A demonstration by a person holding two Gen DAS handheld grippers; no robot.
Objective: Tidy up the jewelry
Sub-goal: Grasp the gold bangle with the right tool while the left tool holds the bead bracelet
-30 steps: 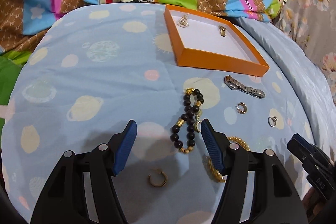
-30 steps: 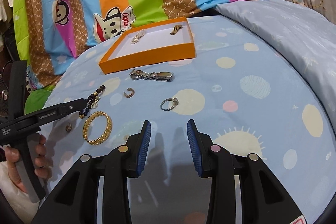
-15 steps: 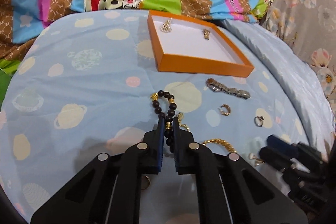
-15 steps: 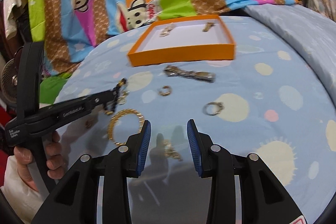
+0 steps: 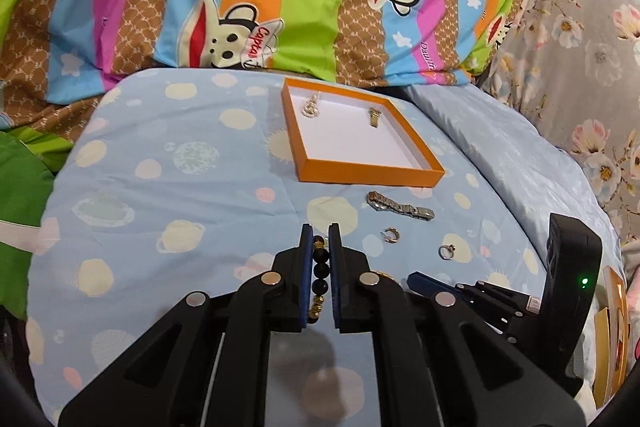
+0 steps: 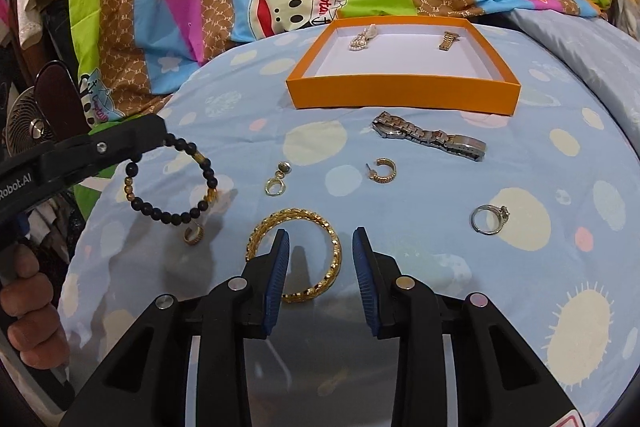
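- Much bare, pale-blue dotted bed quilt [image 6: 540,155] lies right of the jewelry.
- Shallow orange cardboard tray [image 6: 404,93] at the far edge holds a pearl piece [image 6: 362,39] and a gold link strip [image 6: 448,41].
- Right gripper [image 6: 320,267] hangs wide above the gold chain bangle [image 6: 332,251].
- Left gripper [image 5: 320,267] pinches the black bead bracelet [image 6: 172,187], lifted.

I see black bead bracelet [image 6: 172,187] pinched and hanging, gold bangle [image 6: 298,259], watch [image 6: 430,137], ring [image 6: 488,219] flat before orange tray [image 6: 404,93].
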